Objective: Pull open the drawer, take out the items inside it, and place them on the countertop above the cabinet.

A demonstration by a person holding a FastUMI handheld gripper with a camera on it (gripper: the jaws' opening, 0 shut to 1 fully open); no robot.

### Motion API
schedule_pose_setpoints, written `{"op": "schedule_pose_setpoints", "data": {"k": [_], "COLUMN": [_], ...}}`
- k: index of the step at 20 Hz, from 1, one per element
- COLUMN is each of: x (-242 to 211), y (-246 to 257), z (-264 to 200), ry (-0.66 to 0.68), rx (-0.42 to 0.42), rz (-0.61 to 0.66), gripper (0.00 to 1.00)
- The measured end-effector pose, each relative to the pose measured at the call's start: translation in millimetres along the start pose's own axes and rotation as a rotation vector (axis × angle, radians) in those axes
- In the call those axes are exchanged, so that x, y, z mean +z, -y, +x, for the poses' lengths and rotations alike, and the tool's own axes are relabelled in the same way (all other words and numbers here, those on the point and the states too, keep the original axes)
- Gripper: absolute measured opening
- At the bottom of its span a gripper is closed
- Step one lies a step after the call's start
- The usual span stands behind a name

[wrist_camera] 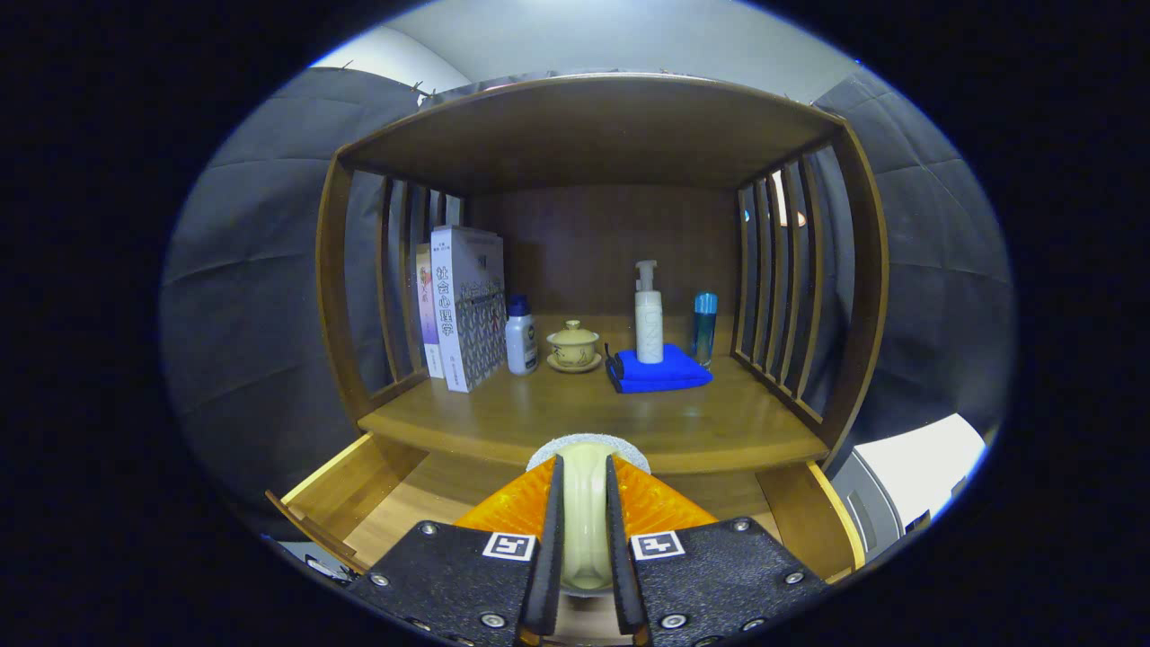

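1. Your gripper (584, 539) has both fingers (550, 548) pressed against the sides of a pale cream roll (586, 512), which stands on edge in the narrow gap between them.
2. The roll's grey, rough-looking top rim rises just past the fingertips, in front of the countertop's front edge.
3. Below and to either side of the fingers lies the open drawer (341, 503); its wooden floor and both side walls are in sight, pulled out toward you.
4. Just beyond the roll is the countertop (719, 431) above the cabinet, a wooden shelf enclosed by slatted sides and a top board.
5. On it, well ahead of the fingers, a folded blue cloth (660, 370) lies with a white pump bottle (649, 314) standing on it and a slim blue bottle (704, 325) just beside.
6. Left of the cloth sit a lidded tea cup (574, 346) on a saucer, a small white bottle (520, 337), and upright books (463, 305) against the left slats.
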State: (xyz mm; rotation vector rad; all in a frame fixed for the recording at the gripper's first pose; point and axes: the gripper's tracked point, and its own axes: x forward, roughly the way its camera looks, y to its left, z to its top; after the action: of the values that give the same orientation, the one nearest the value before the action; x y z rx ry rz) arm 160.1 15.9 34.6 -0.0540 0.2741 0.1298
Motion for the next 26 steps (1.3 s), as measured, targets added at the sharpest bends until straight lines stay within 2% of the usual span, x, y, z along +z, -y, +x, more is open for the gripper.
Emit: {"op": "schedule_pose_setpoints", "data": {"k": [11, 16, 20, 26], "x": [55, 56, 39, 34], "y": [7, 15, 20, 17], "z": [60, 104, 136, 162], "ry": [0.025, -0.015, -0.097, -0.084], "rx": [-0.045, -0.087, -0.097, -0.080], "rz": [0.011, 0.003, 0.061, 0.058], "gripper": [0.25, 0.25, 0.26, 0.30]}}
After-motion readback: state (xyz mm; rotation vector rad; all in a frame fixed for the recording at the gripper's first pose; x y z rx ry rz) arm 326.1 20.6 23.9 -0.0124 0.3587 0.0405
